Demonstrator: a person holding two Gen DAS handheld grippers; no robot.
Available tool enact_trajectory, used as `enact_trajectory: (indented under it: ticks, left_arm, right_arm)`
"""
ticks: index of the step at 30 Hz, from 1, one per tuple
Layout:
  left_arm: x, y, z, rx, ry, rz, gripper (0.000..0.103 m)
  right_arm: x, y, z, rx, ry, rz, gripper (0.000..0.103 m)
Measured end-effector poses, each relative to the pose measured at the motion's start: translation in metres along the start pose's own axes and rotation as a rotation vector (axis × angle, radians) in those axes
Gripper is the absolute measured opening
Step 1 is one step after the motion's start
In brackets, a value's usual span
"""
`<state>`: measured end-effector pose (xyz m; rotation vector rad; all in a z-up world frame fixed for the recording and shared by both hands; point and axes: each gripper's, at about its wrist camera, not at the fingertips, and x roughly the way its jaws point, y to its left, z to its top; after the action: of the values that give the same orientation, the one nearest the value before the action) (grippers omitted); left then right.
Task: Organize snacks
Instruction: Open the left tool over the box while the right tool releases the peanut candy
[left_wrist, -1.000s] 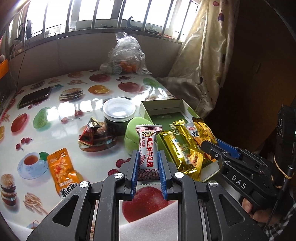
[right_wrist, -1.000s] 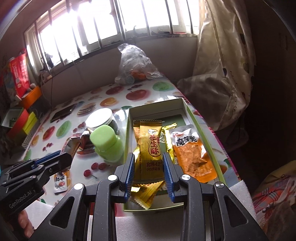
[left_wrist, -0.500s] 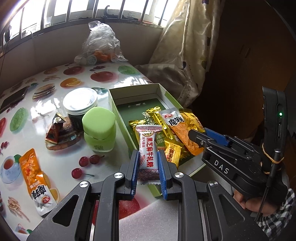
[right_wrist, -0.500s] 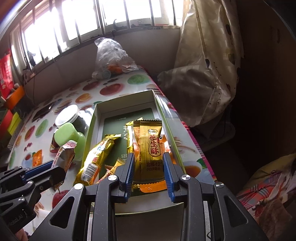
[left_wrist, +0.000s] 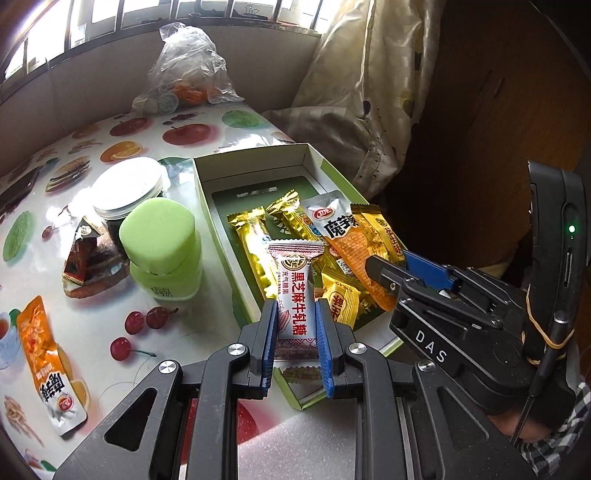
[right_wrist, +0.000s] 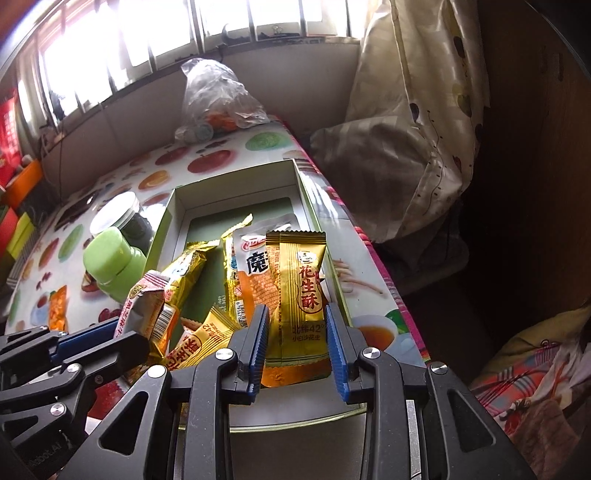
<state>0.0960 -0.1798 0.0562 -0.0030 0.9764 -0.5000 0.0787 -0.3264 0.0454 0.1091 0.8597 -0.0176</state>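
left gripper (left_wrist: 295, 341) clamped on the white sesame nougat bar (left_wrist: 295, 295), long axis running straight out along the fingers, over the box's near left corner | right gripper (right_wrist: 297, 345) pinching the gold peanut crisp bar (right_wrist: 299, 291) over the box (left_wrist: 255, 157), lower centre | next up i'd guess drop both in | green-lid jar (left_wrist: 162, 251) just left of box, orange packet (left_wrist: 51, 365) lower left on table (left_wrist: 92, 317), not in the way

- 2 grippers showing: left gripper (left_wrist: 295, 341), right gripper (right_wrist: 297, 345), each gripping 1 packet
- 1 open box (left_wrist: 210, 184), centre frame
- 2 jars sitting left of it: green-lidded jar (left_wrist: 160, 251), white-lidded jar (left_wrist: 127, 186)
- 1 orange packet (left_wrist: 50, 363) lying lower left
- 1 plastic bag (left_wrist: 186, 72), top
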Motion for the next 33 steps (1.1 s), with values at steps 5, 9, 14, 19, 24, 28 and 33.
enact_trajectory:
  ticks: [5,9,14,19,24,28,33]
  left_arm:
    - [0.009,0.001,0.004,-0.012,0.015,0.002,0.021]
    - [0.013,0.002,0.009,-0.017,0.02,0.004,0.021]
    - [0.02,0.004,0.016,-0.026,0.029,-0.006,0.021]
    - [0.025,0.007,0.023,-0.032,0.043,-0.011,0.021]
    - [0.027,0.011,0.026,-0.04,0.048,-0.016,0.021]
    - [0.026,0.014,0.028,-0.051,0.045,-0.018,0.026]
    - [0.021,0.017,0.03,-0.052,0.04,-0.033,0.037]
  right_arm:
    - [0.007,0.002,0.003,-0.017,0.009,0.011,0.029]
    - [0.013,0.002,0.007,-0.023,0.018,0.017,0.029]
    - [0.02,0.004,0.015,-0.037,0.025,0.018,0.029]
    - [0.029,0.006,0.023,-0.044,0.033,0.018,0.029]
    - [0.033,0.007,0.028,-0.045,0.036,0.021,0.029]
    - [0.035,0.008,0.029,-0.048,0.037,0.018,0.031]
    - [0.034,0.008,0.028,-0.033,0.041,0.021,0.034]
